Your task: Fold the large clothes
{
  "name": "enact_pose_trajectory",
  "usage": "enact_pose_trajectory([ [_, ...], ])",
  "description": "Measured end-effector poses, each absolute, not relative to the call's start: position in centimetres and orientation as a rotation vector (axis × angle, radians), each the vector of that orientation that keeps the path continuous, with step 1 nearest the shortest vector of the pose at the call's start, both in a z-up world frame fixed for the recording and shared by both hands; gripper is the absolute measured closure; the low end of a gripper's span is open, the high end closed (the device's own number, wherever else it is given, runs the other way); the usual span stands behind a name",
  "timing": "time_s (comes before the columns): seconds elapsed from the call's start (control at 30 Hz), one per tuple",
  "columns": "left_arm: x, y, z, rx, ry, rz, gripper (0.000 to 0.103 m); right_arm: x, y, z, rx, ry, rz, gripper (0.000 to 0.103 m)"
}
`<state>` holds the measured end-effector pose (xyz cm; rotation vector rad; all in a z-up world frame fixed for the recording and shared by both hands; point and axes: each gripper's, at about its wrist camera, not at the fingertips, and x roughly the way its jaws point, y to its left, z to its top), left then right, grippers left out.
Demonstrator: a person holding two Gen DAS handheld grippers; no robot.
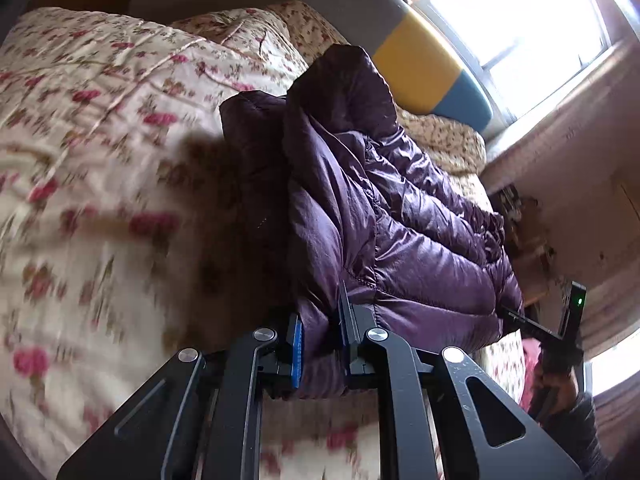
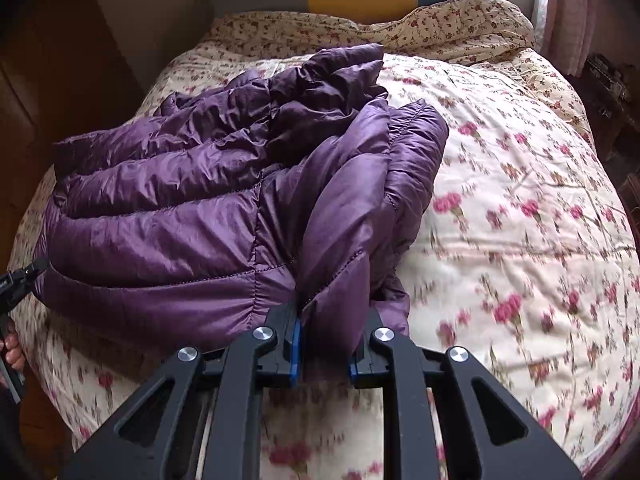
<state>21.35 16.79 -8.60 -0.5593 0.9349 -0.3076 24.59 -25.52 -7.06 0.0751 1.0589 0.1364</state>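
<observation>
A purple quilted down jacket lies bunched on a bed with a floral quilt. My right gripper is shut on the jacket's near hem, with fabric bulging between its blue pads. In the left wrist view the same jacket rises in folds ahead, and my left gripper is shut on its hem edge. The right gripper's body shows at the jacket's far right edge, and the left gripper's tip shows at its left edge.
A padded headboard in grey, yellow and blue stands behind the bed. A floral pillow lies at the head. A bright window and a curtain are on the right. Dark wooden furniture stands beside the bed.
</observation>
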Motion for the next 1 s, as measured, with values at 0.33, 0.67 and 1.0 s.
enact_pose_trajectory([
  [0.33, 11.8, 16.3, -8.9, -0.558, 0.930, -0.324, 0.089, 15.2, -24.4, -7.1, 0.015, 1.069, 0.094, 0.088],
  [0.67, 5.1, 15.8, -9.0, -0.537, 0.952, -0.317, 0.089, 9.1, -22.1, -7.8, -0.157, 1.074, 0.048, 0.087],
  [1.0, 5.7, 17.2, -5.0, -0.509, 0.873, -0.256, 0.049, 9.0, -21.3, -6.7, -0.259, 1.035, 0.034, 0.040],
])
